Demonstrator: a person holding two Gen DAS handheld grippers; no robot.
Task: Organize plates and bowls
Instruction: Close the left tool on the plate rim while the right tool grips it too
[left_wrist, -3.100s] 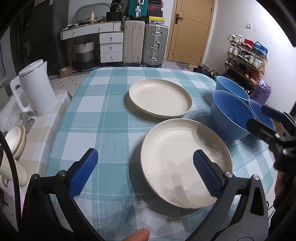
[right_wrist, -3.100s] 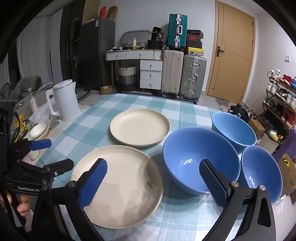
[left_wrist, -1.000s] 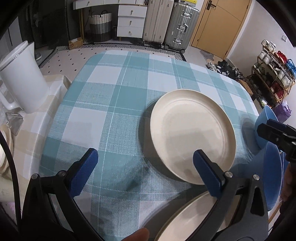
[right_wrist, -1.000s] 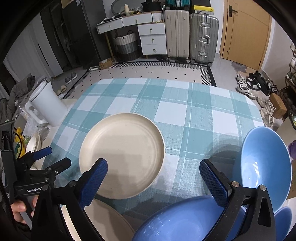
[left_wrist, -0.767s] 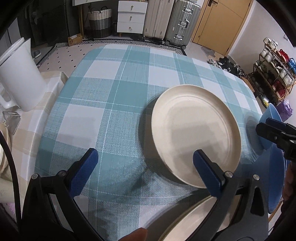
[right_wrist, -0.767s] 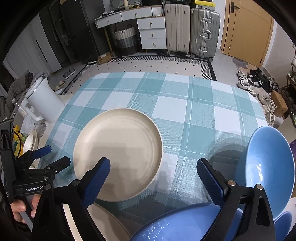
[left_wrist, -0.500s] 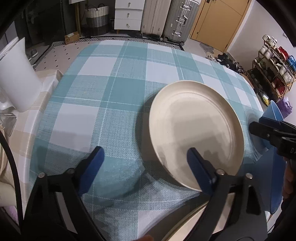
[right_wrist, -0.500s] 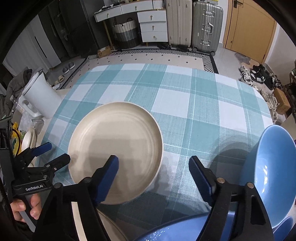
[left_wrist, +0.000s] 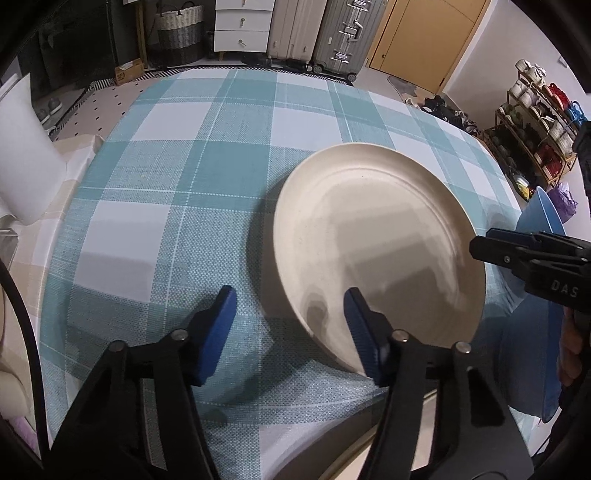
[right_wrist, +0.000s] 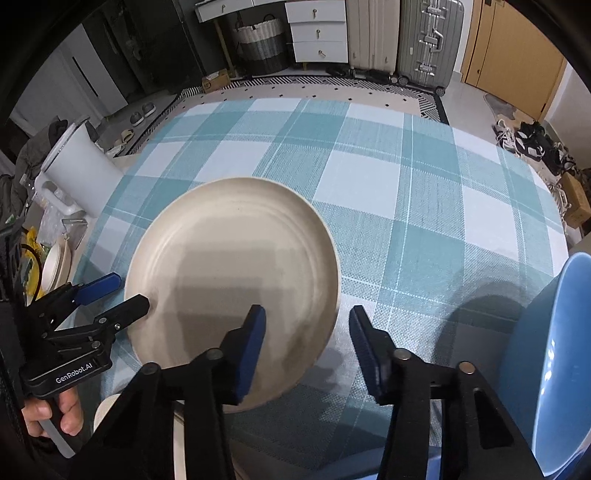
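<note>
Little of the task looked done: nothing stacked yet. Leftmost, off the worktop (right_wrist: 369, 177), stood a white kettle (right_wrist: 74, 166). The left gripper (left_wrist: 288, 325) had just been narrowing, half-closed, straddling the near-left rim of the cream plate (left_wrist: 376, 243), pads not visibly pressing it. The plate lay flat and empty on the checked cloth. The right gripper (right_wrist: 306, 339), likewise half-closed after narrowing, straddled the plate's near-right rim, holding nothing. At the far right a blue bowl (right_wrist: 554, 362) sat empty; a second plate's edge (left_wrist: 354, 446) showed below. Stacking plates and nesting bowls apparently remained.
</note>
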